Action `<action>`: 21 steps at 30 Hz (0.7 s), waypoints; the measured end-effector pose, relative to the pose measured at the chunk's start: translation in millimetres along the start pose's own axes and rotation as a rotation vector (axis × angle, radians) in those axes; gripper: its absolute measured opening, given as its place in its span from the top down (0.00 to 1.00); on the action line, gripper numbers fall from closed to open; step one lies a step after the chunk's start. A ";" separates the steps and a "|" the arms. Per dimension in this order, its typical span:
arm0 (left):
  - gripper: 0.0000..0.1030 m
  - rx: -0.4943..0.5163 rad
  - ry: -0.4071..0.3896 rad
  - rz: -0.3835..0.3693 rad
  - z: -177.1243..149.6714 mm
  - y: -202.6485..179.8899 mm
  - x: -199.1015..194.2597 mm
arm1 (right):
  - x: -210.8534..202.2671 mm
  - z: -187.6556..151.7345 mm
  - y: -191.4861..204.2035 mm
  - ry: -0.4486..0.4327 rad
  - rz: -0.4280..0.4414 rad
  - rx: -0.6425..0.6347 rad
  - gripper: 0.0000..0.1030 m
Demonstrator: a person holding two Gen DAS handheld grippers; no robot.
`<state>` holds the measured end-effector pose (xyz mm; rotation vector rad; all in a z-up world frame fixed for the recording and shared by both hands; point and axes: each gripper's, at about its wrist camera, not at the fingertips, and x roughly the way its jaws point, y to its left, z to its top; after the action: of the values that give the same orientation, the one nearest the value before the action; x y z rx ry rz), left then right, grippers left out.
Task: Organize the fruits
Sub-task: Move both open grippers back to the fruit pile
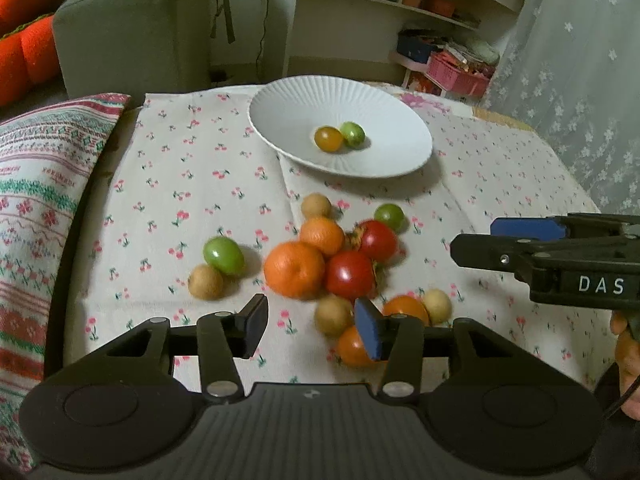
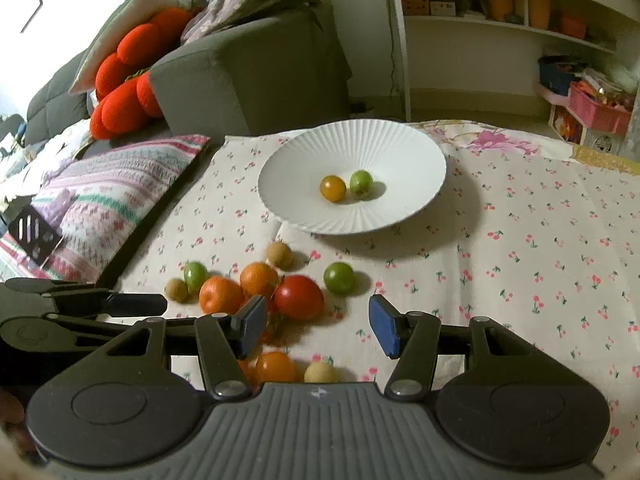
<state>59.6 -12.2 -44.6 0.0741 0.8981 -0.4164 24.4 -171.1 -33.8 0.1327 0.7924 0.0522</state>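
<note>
A: Where does the fruit sit?

B: Mostly in a loose heap on the counter [image 1: 192,184], which is covered by a cherry-print cloth. In the left wrist view the heap fills the middle of the frame: a big orange [image 1: 294,269] touching a red tomato [image 1: 350,275], a second red tomato [image 1: 378,240] just above it, and a smaller orange [image 1: 322,235] above the big one.

A: And the green ones?

B: One green fruit [image 1: 223,255] lies left of the heap, touching a small tan fruit [image 1: 205,281]. Another green fruit [image 1: 389,217] sits at the heap's upper right.

A: Anything on the plate?

B: The white ribbed plate [image 1: 288,120], in the upper middle, holds two pieces side by side: a small yellow-orange fruit [image 1: 329,139] and a small green fruit [image 1: 352,134].

A: The tongs?

B: The left tongs [image 1: 312,330] are at the lower middle of their own view, released, with only cloth in the gap. The blue right pad overlaps an orange-red fruit [image 1: 352,348] at the heap's near edge; I cannot tell whether it touches it.

A: The right pair?

B: The right tongs [image 2: 320,326] are spread apart and empty in the lower middle of the right wrist view, above bare cloth to the right of the heap. In the left wrist view they enter from the right edge.
</note>
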 end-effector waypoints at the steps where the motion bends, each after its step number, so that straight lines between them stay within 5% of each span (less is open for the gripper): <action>1: 0.52 0.003 0.003 -0.001 -2.0 -2.1 -0.2 | -0.4 -2.0 0.5 0.003 0.003 0.001 0.49; 13: 0.52 0.007 0.054 -0.013 -25.3 -19.0 5.0 | -4.1 -26.0 8.1 0.038 -0.002 -0.014 0.42; 21: 0.43 0.008 0.065 0.003 -27.6 -21.9 9.8 | -4.3 -32.1 9.4 0.050 -0.010 -0.009 0.33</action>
<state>36.0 -29.0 -67.1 0.0970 0.9606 -0.4171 -1.5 -159.1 -51.7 0.1195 0.8430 0.0499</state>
